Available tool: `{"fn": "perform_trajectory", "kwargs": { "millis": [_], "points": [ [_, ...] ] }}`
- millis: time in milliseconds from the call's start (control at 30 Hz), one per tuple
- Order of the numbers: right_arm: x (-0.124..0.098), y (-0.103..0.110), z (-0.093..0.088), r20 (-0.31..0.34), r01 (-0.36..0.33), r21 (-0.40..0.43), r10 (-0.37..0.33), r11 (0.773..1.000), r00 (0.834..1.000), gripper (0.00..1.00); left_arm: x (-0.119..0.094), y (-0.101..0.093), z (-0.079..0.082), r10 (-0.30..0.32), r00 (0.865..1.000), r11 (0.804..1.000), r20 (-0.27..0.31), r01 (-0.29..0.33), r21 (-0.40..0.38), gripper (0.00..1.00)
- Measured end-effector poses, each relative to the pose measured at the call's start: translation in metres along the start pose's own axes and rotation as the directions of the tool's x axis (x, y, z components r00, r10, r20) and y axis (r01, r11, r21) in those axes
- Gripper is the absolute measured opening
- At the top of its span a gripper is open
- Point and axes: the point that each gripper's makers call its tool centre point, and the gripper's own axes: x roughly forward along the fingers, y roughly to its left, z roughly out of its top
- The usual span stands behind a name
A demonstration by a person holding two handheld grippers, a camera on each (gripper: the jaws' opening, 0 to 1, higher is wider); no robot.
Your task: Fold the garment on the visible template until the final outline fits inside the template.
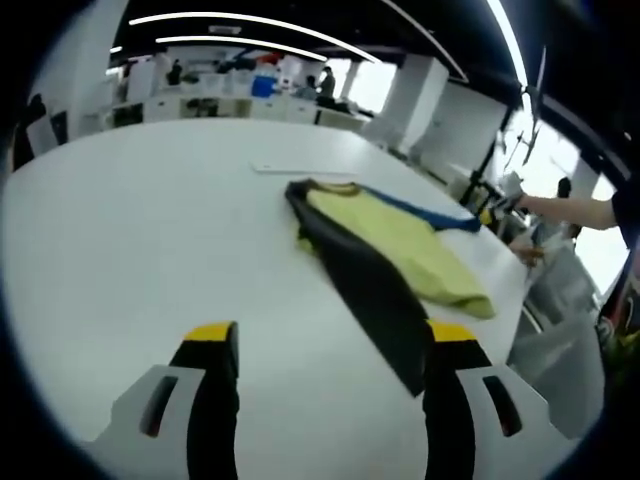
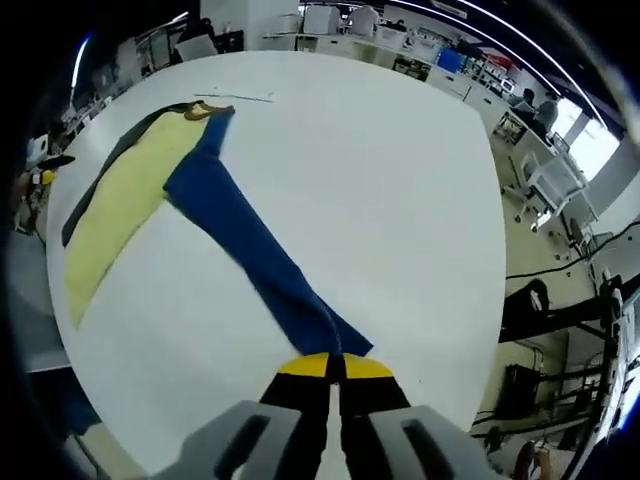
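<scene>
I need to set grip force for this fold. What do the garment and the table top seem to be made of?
The garment looks like soft, matte knit fabric: its blue sleeve drapes limp into the shut right hand-held gripper and creases. The exact fibre cannot be told. The table looks like a hard, smooth white laminate or painted board with a faint sheen.

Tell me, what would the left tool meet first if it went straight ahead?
Probably the garment's black sleeve, lying on the white table just ahead of the open left tool; depth is uncertain.
</scene>
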Motion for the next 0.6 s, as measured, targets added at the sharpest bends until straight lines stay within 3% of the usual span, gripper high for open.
{"fn": "perform_trajectory", "kwargs": {
  "millis": [333, 500, 600],
  "points": [
    [-0.001, 0.010, -0.004, 0.004, -0.015, 0.020, 0.014, 1.000, 1.000, 0.00, 0.003, -0.005, 0.001, -0.004, 1.000, 1.000, 0.000, 0.004, -0.004, 0.71],
    [0.000, 0.016, -0.006, 0.006, -0.015, 0.031, 0.015, 0.999, 1.000, 0.25, 0.003, -0.003, -0.001, -0.002, 1.000, 1.000, -0.004, 0.002, -0.004, 0.71],
    [-0.003, 0.018, -0.005, 0.013, -0.016, 0.024, 0.016, 1.000, 1.000, 0.30, 0.002, 0.000, 0.000, 0.001, 1.000, 1.000, -0.002, -0.001, -0.006, 0.71]
  ]
}}
